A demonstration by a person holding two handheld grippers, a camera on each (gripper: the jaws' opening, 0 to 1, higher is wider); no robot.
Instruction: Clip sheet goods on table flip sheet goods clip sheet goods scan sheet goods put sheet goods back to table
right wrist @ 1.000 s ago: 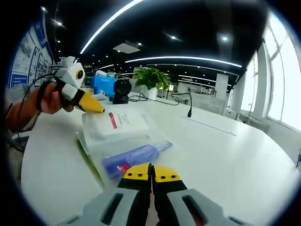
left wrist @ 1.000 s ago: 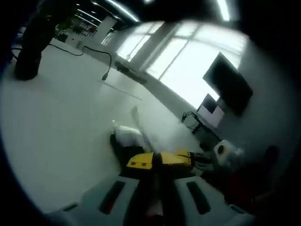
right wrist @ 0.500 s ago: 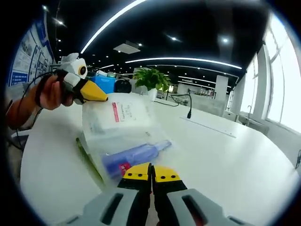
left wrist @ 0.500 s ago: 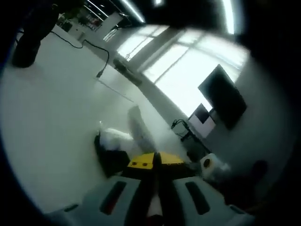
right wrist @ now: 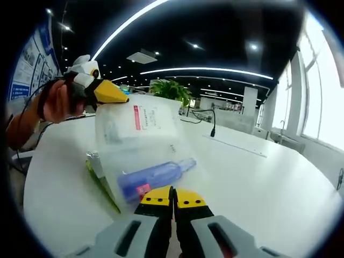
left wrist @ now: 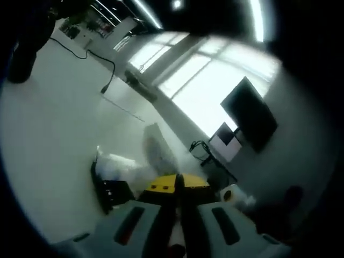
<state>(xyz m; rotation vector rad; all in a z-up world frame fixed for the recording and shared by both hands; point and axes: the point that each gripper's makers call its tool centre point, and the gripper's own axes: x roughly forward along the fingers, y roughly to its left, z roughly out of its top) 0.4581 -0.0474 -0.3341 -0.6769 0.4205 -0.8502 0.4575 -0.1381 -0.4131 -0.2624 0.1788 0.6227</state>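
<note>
A clear plastic bag [right wrist: 141,150] with a white label, a red stripe and a blue-purple bottle [right wrist: 156,176] inside is held up off the white table [right wrist: 258,188] between both grippers. My right gripper [right wrist: 173,194] is shut on the bag's near edge. In the right gripper view my left gripper [right wrist: 110,92], in a person's hand, pinches the bag's far top corner, lifted. In the left gripper view my left gripper [left wrist: 178,183] is shut, with the bag [left wrist: 153,156] bunched just beyond its yellow tips.
A green strip [right wrist: 102,185] lies under the bag on the table. A black cable [right wrist: 207,121] and a potted plant [right wrist: 172,90] stand at the back. Windows and a dark monitor [left wrist: 250,113] are in the left gripper view.
The left gripper has risen with the bag's far corner, so the bag now stands steeper. The right gripper has stayed where it was.
</note>
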